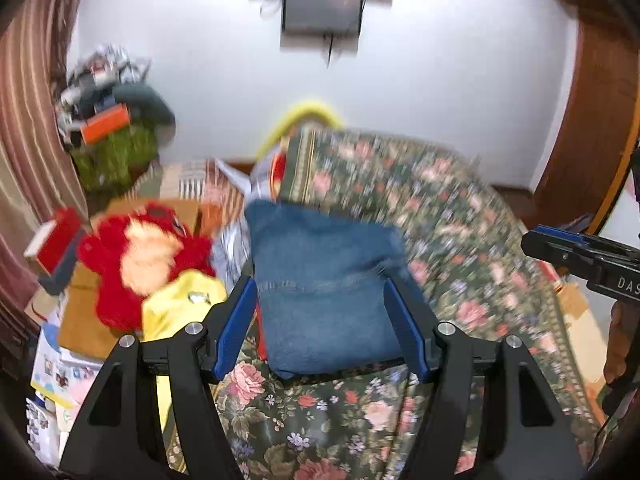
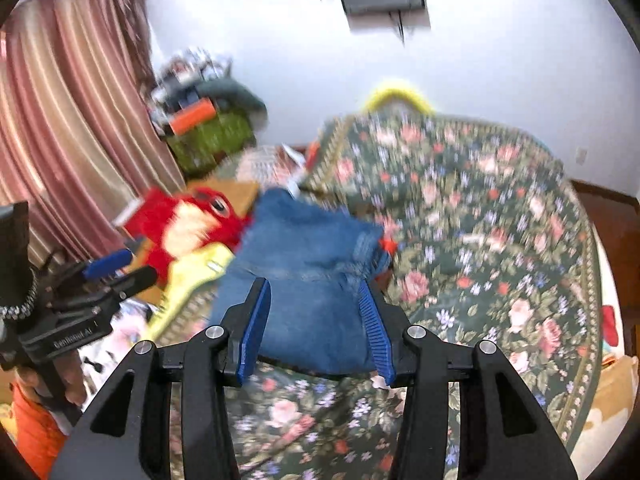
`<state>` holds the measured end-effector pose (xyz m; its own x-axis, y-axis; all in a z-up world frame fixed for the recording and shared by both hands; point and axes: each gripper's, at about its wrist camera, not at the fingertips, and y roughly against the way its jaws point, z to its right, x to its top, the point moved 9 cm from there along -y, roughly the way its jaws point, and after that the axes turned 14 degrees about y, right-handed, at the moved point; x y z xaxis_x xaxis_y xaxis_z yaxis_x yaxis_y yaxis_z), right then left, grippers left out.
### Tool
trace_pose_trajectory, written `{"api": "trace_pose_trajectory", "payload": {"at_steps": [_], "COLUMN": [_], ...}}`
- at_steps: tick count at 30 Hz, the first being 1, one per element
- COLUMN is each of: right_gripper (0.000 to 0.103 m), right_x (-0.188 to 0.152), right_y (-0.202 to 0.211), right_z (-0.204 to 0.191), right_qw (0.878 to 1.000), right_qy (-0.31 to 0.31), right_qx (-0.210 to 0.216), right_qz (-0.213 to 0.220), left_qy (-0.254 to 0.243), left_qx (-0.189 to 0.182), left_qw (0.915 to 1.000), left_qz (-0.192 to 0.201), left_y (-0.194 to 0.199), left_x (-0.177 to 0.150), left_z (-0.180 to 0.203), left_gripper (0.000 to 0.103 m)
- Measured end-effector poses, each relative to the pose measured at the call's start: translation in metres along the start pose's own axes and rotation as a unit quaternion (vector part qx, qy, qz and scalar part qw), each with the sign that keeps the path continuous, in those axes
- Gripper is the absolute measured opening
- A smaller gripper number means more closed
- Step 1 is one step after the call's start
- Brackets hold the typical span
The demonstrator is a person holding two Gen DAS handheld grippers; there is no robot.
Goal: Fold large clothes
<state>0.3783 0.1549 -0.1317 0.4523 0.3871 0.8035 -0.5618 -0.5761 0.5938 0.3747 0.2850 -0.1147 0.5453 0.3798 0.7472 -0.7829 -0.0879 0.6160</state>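
Note:
Folded blue jeans [image 1: 324, 280] lie as a compact bundle on a floral bedspread [image 1: 460, 232]. My left gripper [image 1: 320, 308] is open, its blue fingers apart on either side of the bundle's near end, holding nothing. My right gripper [image 2: 312, 320] is open too, with the jeans [image 2: 304, 272] seen between its fingers. The right gripper also shows at the right edge of the left wrist view [image 1: 580, 252]; the left one shows at the left of the right wrist view [image 2: 112, 268]. Both views are motion-blurred.
A red plush toy [image 1: 136, 256], a yellow item [image 1: 180, 304] and cardboard boxes [image 1: 84, 320] crowd the left of the bed. A green basket of clutter [image 1: 116, 152] stands by the striped curtain [image 2: 60, 120]. A wall-mounted unit [image 1: 324, 0] hangs above. A wooden door frame [image 1: 592, 100] is on the right.

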Motion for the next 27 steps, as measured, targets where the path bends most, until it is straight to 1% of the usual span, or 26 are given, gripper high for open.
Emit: {"api": "trace_pose_trajectory", "payload": {"at_steps": [3, 6, 8, 10, 14, 17, 19, 20, 21, 22, 23, 24, 25, 26, 27], "right_gripper": [0.043, 0.043, 0.043, 0.043, 0.043, 0.043, 0.043, 0.047, 0.058, 0.063, 0.071, 0.077, 0.080, 0.086, 0.088], "right_x": [0.011, 0.017, 0.019, 0.019, 0.016, 0.011, 0.006, 0.004, 0.001, -0.002, -0.004, -0.007, -0.009, -0.011, -0.011], "right_y": [0.043, 0.084, 0.112, 0.133, 0.174, 0.190, 0.197, 0.197, 0.198, 0.200, 0.202, 0.203, 0.204, 0.203, 0.201], "right_z": [-0.019, -0.038, -0.051, -0.061, -0.079, -0.088, -0.092, -0.093, -0.093, -0.092, -0.092, -0.090, -0.088, -0.087, -0.086], "right_qw": [0.999, 0.995, 0.992, 0.987, 0.977, 0.971, 0.968, 0.967, 0.965, 0.964, 0.963, 0.962, 0.963, 0.964, 0.965], "right_qy": [0.005, 0.019, 0.031, 0.041, 0.060, 0.067, 0.072, 0.075, 0.076, 0.074, 0.071, 0.067, 0.063, 0.059, 0.058], "right_qx": [0.009, 0.013, 0.011, 0.009, -0.010, -0.019, -0.035, -0.045, -0.056, -0.064, -0.072, -0.077, -0.079, -0.079, -0.079], "right_qz": [0.047, 0.093, 0.126, 0.152, 0.207, 0.227, 0.238, 0.241, 0.244, 0.248, 0.251, 0.253, 0.252, 0.248, 0.245], "left_qy": [0.003, 0.007, 0.008, 0.004, -0.004, -0.005, -0.004, -0.004, -0.001, 0.004, 0.010, 0.013, 0.015, 0.017, 0.019], "left_qx": [-0.023, -0.042, -0.051, -0.057, -0.055, -0.043, -0.030, -0.023, -0.019, -0.016, -0.014, -0.013, -0.010, -0.005, 0.000], "left_qw": [0.9989, 0.9954, 0.9920, 0.9865, 0.9737, 0.9663, 0.9609, 0.9588, 0.9575, 0.9560, 0.9544, 0.9534, 0.9531, 0.9533, 0.9534], "left_qz": [0.040, 0.086, 0.116, 0.154, 0.221, 0.254, 0.275, 0.283, 0.288, 0.293, 0.298, 0.301, 0.302, 0.301, 0.301], "left_y": [0.049, 0.098, 0.126, 0.157, 0.207, 0.230, 0.244, 0.249, 0.251, 0.255, 0.257, 0.259, 0.260, 0.260, 0.260], "left_x": [0.007, 0.008, 0.007, 0.003, -0.011, -0.022, -0.030, -0.034, -0.037, -0.040, -0.043, -0.045, -0.047, -0.049, -0.051], "left_z": [0.014, 0.026, 0.034, 0.042, 0.055, 0.059, 0.062, 0.063, 0.064, 0.064, 0.064, 0.063, 0.063, 0.062, 0.061], "left_gripper": [0.065, 0.065, 0.065, 0.065, 0.065, 0.065, 0.065, 0.069, 0.079, 0.085, 0.092, 0.094, 0.096, 0.101, 0.102]}}
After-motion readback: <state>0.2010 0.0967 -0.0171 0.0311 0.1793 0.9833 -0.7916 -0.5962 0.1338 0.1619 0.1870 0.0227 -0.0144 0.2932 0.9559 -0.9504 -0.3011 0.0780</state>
